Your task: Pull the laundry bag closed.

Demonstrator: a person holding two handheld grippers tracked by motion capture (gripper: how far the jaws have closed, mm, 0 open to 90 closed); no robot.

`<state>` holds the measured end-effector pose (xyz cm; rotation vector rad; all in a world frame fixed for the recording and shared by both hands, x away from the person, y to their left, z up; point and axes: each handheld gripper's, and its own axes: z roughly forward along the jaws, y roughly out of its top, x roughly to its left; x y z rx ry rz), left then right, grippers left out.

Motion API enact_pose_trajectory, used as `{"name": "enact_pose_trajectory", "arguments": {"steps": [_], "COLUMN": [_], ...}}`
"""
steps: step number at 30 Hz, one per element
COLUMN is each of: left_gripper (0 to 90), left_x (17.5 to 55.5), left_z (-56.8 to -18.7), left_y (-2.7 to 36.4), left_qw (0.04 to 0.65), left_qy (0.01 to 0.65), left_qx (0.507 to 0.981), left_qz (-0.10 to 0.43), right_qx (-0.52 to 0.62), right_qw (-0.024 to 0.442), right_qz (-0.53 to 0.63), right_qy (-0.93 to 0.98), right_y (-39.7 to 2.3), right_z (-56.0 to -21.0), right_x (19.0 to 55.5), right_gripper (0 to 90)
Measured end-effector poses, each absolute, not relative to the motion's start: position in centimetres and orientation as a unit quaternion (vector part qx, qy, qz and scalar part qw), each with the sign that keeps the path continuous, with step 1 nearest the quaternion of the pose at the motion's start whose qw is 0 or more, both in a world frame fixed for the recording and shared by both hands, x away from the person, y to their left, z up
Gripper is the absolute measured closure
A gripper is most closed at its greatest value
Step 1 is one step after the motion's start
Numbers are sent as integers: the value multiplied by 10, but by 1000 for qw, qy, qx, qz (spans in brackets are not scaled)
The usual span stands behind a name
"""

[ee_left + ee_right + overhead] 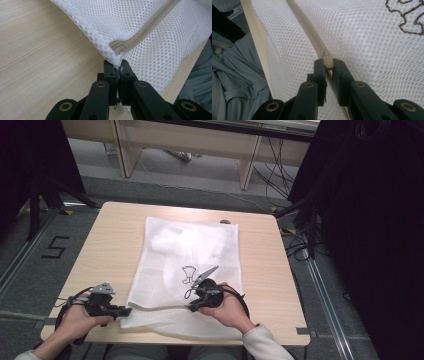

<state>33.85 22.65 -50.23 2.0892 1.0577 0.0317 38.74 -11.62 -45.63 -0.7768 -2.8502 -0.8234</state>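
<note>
A white mesh laundry bag [187, 265] lies flat on the wooden table [110, 240], with a dark outline drawing on it [188, 274]. My left gripper [125, 310] is shut on the bag's near left corner [115, 61], right where the beige zipper [142, 32] ends. My right gripper [192, 307] is at the bag's near edge, its jaws shut on the small beige zipper pull [328, 62]. The zipper track [308, 30] runs away from the pull across the mesh [367, 40].
The table's near edge [257, 37] is close beside the bag, with the person's grey clothing [239, 82] below it. Desks and cables stand on the floor beyond the table's far edge. Bare wood [42, 50] lies left of the bag.
</note>
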Motion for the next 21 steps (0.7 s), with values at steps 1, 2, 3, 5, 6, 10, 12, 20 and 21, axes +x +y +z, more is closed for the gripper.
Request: {"name": "enact_pose_trajectory", "arguments": {"steps": [1, 2, 3, 5, 6, 10, 12, 20, 21], "left_gripper": [862, 863, 863, 862, 863, 862, 862, 863, 863], "left_x": [339, 339, 339, 339, 339, 339, 339, 339, 339], "left_z": [-502, -502, -501, -501, -502, -501, -501, -502, -502], "left_y": [227, 227, 228, 228, 227, 227, 228, 228, 228], "left_qw": [385, 388, 385, 386, 387, 387, 387, 387, 387], "left_qy": [416, 415, 413, 414, 417, 416, 415, 414, 414], "left_qx": [823, 823, 825, 824, 822, 823, 824, 824, 824], "left_qz": [11, 6, 6, 6, 5, 5, 4, 3, 4], "right_qx": [-255, -257, -251, -263, -252, -254, -257, -263, -262], "right_qw": [36, 38, 38, 39, 36, 36, 35, 36, 35], "right_qz": [-266, -267, -271, -265, -267, -267, -266, -268, -268], "right_qy": [-929, -928, -928, -927, -929, -929, -928, -926, -927], "right_y": [-116, -116, -117, -117, -118, -120, -120, -126, -126], "right_z": [-456, -456, -456, -455, -456, -456, -455, -456, -456], "right_x": [387, 386, 387, 386, 387, 386, 386, 385, 385], "right_gripper": [819, 820, 820, 820, 820, 820, 819, 820, 820]}}
